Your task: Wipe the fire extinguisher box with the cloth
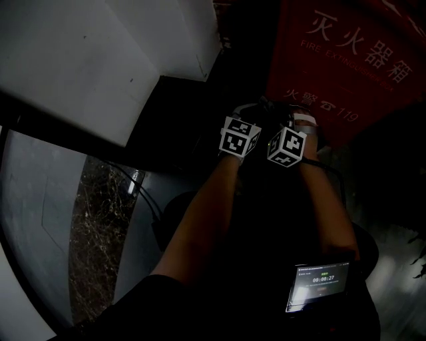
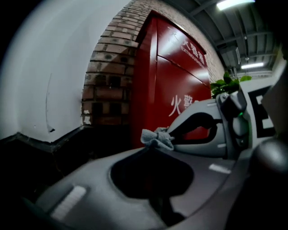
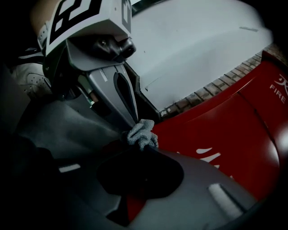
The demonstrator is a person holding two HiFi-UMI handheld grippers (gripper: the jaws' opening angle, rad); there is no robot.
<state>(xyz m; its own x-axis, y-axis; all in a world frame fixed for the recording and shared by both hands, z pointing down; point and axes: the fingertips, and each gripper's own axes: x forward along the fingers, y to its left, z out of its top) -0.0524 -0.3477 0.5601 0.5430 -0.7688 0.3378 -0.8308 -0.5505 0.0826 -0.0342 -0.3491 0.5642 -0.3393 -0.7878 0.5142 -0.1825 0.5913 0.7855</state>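
Just before the red metal fire extinguisher box, the left gripper and right gripper both pinch the small bunched grey cloth. That shallow hold may slip, and the jaws could scrape the paint.

I counted one red box, one cloth, two grippers, the left gripper and the right gripper, one small screen, one leafy plant and two ceiling lights.
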